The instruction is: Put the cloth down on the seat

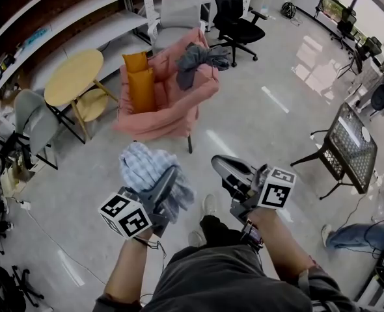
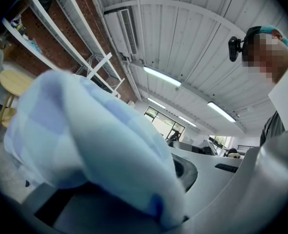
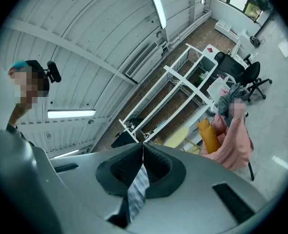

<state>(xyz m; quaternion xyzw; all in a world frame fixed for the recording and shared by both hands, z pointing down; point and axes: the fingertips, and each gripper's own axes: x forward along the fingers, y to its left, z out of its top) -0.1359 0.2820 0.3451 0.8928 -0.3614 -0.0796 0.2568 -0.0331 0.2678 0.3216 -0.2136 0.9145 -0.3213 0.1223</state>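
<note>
A blue-and-white checked cloth (image 1: 145, 168) is bunched up in my left gripper (image 1: 168, 176), which is shut on it at waist height above the floor. In the left gripper view the cloth (image 2: 85, 145) fills most of the picture and hides the jaws. The seat is a pink armchair (image 1: 163, 109) a few steps ahead, with orange cushions (image 1: 140, 83) on it and a grey garment (image 1: 198, 58) draped over its top. My right gripper (image 1: 230, 169) is held beside the left, apart from the cloth, with its jaws shut together. The armchair (image 3: 234, 143) also shows in the right gripper view.
A round yellow table (image 1: 73, 77) and a grey chair (image 1: 36, 125) stand left of the armchair. Behind it are a pale chair (image 1: 179, 10), a black office chair (image 1: 239, 19) and white shelving (image 1: 81, 18). A black mesh stand (image 1: 351, 145) is at right, a person's leg (image 1: 356, 234) beyond it.
</note>
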